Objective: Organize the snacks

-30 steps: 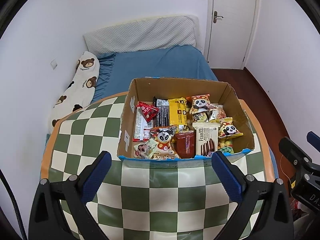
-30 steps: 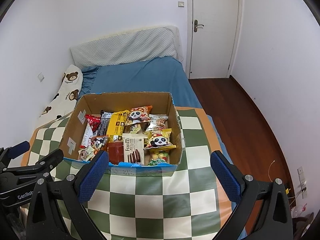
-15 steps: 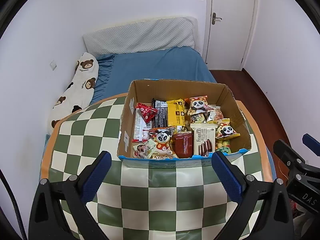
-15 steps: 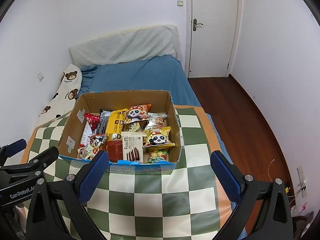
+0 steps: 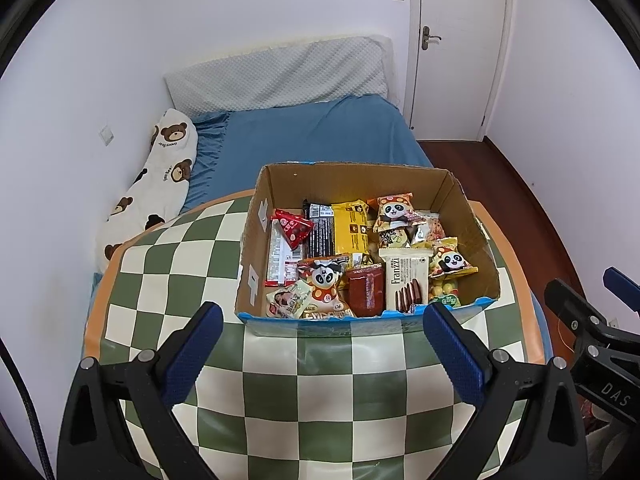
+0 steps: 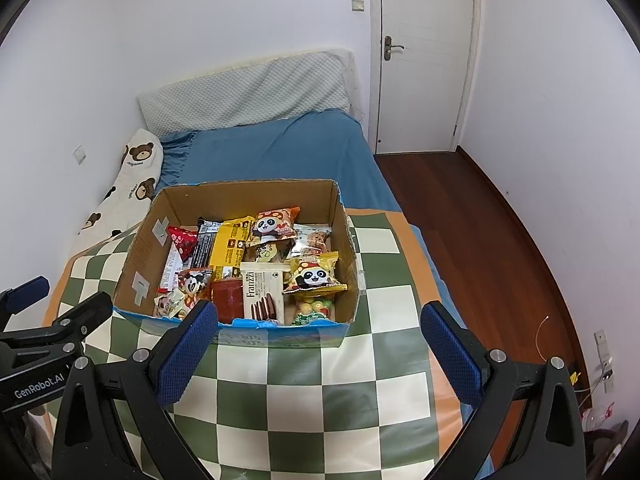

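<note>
The left gripper (image 5: 320, 324) hangs wide open with nothing between its blue pads, and the right gripper (image 6: 318, 322) is the same, spread wide and empty, both held above the near part of the checkered table (image 5: 168, 264). Over the last second both have drawn back and up a little: the cardboard box (image 5: 344, 178) now sits slightly smaller and farther off in each view, and in the left view the right gripper's body has slid lower at the right edge. Nothing inside the box has shifted. The snacks are all in it, packed edge to edge: a white Franzzi biscuit pack (image 5: 404, 284) near the front wall, a yellow packet (image 5: 351, 229) behind it, panda bags (image 5: 394, 211) toward the right. That suggests the sorting is either not begun or already finished, and the frames alone cannot settle which. Beyond the table lies the blue bed (image 5: 312, 132).
</note>
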Available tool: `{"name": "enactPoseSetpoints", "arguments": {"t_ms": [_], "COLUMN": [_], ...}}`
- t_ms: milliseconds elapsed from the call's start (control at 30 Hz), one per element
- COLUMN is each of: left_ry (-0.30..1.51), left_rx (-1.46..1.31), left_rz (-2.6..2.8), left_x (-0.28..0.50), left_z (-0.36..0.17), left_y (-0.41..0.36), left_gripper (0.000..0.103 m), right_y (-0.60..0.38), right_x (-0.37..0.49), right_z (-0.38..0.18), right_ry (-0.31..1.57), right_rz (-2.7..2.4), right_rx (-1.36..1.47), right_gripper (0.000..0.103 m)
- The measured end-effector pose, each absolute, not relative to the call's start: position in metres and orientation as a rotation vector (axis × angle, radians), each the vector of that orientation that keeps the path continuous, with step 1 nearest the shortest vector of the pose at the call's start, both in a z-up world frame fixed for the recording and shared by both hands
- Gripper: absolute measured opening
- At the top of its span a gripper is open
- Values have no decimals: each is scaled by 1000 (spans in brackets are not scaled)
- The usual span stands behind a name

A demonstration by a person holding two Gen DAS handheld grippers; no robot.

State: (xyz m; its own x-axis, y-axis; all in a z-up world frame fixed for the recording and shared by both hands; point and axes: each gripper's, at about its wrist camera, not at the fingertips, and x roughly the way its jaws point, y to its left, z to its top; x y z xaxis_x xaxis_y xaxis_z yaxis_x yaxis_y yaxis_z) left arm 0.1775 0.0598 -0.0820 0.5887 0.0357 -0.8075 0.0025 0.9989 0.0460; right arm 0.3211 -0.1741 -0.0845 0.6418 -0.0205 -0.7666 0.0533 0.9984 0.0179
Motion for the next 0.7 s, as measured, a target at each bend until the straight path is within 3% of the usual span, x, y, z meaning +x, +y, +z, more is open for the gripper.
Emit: {"name": "enactPoseSetpoints", "arguments": {"t_ms": [700], "left_ry": [934], "left_rx": [52], "left_rz": [16], "left_x": [176], "left_z": [-81], "left_y": [57], "left_gripper": [103], "right_y": [-179], "right_x": [322], "right_z": [-87], "right_ry": [881], "right_rz": [-54], "right_rx": [48], "right_gripper": [103]}}
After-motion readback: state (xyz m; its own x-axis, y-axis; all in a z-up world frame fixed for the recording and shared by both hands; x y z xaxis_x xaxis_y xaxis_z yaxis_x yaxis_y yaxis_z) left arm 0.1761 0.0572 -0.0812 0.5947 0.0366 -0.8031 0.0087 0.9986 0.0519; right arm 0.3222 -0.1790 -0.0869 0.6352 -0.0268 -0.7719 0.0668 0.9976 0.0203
